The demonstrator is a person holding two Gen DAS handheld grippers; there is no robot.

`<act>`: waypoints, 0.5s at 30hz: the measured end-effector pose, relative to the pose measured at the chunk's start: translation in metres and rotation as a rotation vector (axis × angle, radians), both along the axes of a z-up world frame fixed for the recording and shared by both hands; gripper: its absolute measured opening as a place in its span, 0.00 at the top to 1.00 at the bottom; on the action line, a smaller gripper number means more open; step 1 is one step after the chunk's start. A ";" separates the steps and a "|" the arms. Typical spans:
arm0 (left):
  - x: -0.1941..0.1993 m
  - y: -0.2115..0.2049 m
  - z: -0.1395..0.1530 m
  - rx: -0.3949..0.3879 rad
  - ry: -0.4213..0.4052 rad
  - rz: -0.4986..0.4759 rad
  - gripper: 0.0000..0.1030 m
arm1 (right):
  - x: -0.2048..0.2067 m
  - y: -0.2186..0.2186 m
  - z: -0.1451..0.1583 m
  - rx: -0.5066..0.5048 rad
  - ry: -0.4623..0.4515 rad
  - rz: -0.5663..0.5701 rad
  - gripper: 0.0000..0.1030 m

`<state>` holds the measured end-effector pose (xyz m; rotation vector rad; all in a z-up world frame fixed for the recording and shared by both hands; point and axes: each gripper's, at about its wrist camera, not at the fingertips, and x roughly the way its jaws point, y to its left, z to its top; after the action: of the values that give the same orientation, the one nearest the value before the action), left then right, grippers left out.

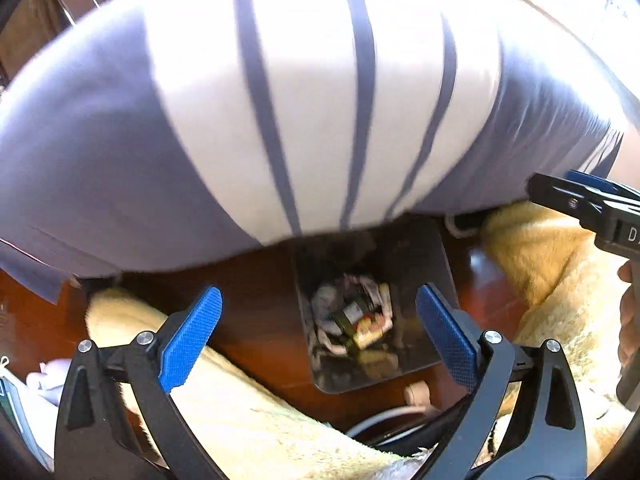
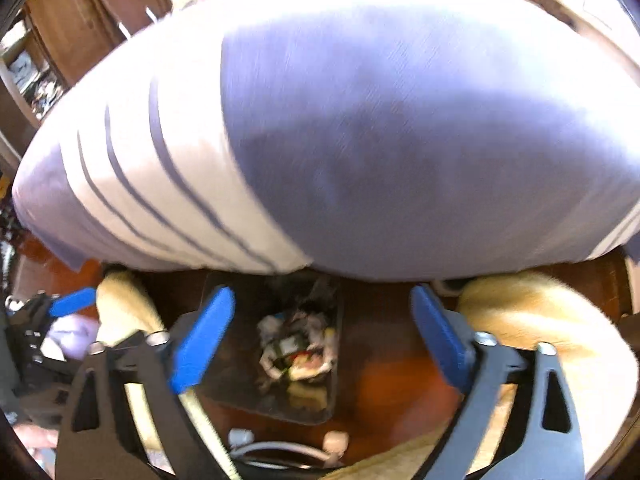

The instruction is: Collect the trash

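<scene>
A dark rectangular trash bin [image 1: 424,256] stands on the wooden floor below me, with crumpled wrappers and paper trash [image 1: 354,320] inside. It also shows in the right wrist view [image 2: 236,384], trash [image 2: 298,350] in it. My left gripper [image 1: 320,336] is open and empty, hovering above the bin. My right gripper [image 2: 324,340] is open and empty, also above the bin. The right gripper shows at the right edge of the left wrist view [image 1: 588,204]. The left gripper shows at the left edge of the right wrist view [image 2: 60,308].
The person's purple-and-white striped shirt [image 1: 300,100] fills the upper half of both views. Cream fleece trouser legs [image 1: 552,280] flank the bin. Cables [image 2: 280,452] lie on the red-brown floor [image 1: 260,304]. Wooden furniture [image 2: 100,20] stands at upper left.
</scene>
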<state>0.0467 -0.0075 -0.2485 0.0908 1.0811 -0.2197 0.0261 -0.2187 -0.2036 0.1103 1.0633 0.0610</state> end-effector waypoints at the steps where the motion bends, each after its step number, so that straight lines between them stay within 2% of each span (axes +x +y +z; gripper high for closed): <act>1: -0.001 0.003 0.011 0.000 -0.028 0.008 0.10 | -0.002 -0.004 0.009 -0.011 -0.025 -0.011 0.03; 9: -0.024 0.030 0.125 -0.024 -0.338 0.089 0.08 | -0.032 -0.027 0.106 -0.071 -0.292 -0.094 0.03; 15: -0.049 0.040 0.189 -0.049 -0.505 0.139 0.08 | -0.061 -0.019 0.165 -0.113 -0.459 -0.102 0.03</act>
<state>-0.0026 0.0330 -0.0594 0.0242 0.5761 -0.0887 -0.0345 -0.2379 -0.0382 0.0444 0.5999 -0.0645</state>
